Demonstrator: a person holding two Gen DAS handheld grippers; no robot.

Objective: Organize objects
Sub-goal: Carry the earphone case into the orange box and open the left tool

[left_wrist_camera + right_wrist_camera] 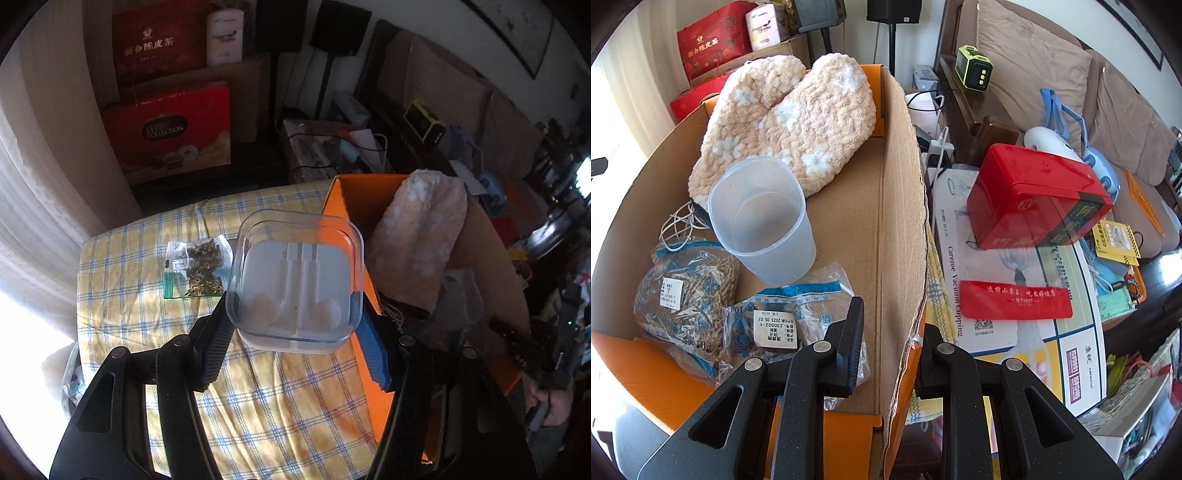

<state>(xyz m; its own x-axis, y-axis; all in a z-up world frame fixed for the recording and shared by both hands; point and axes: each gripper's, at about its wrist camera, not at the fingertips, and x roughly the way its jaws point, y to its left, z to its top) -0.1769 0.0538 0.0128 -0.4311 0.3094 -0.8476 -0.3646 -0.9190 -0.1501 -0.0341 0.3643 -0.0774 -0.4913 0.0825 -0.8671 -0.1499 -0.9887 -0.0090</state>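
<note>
Clear square earphone case (299,284), white insert

Clear case (299,280), white insert; yellow-blue checked cloth (147,266); orange box (849,206), brown inside; peach, white-spotted fleece (790,122); red tin (1034,199).

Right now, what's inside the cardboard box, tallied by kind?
Plush slippers: 1 pair
Plastic cup: 1
Herb bags: 2
White cord: 1
Total: 5
</note>
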